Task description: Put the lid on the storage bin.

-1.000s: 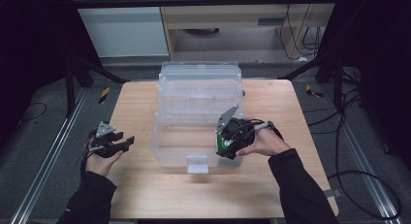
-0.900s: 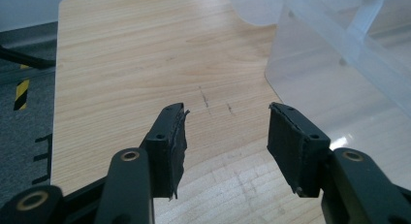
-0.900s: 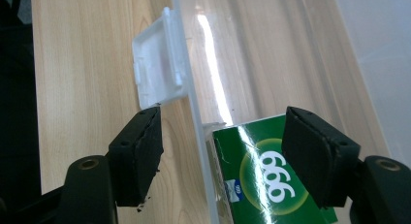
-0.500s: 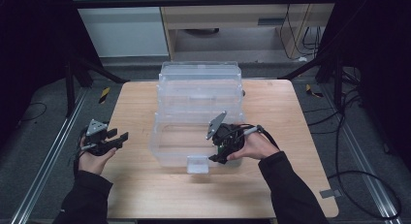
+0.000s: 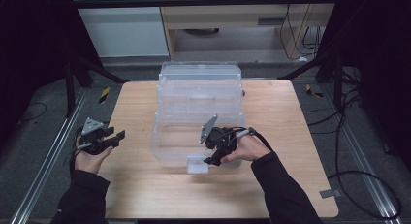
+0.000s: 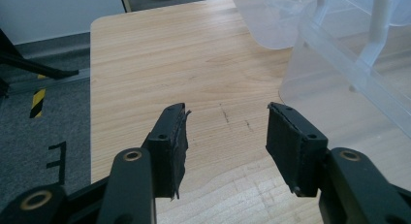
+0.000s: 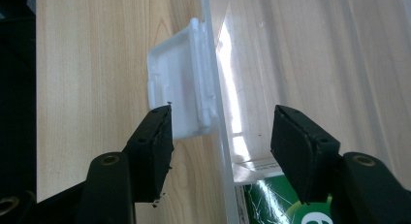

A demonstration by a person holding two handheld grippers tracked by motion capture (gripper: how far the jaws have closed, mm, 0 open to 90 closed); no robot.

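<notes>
Jaws of your right gripper (image 5: 212,161) have just been closing around the white latch (image 5: 197,164) on the clear box (image 5: 201,105) front, not pressing it. Your left gripper (image 5: 118,136), well left of the box, stands apart, empty.

L black two-jaw gripper (image 5: 116,135) hangs open off table's left edge; R black two-jaw gripper (image 5: 209,162) near front edge, jaws just been closing, apart.

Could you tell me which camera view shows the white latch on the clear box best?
The right gripper view: the white latch fills its middle, by one pad. The high view shows it small.
</notes>
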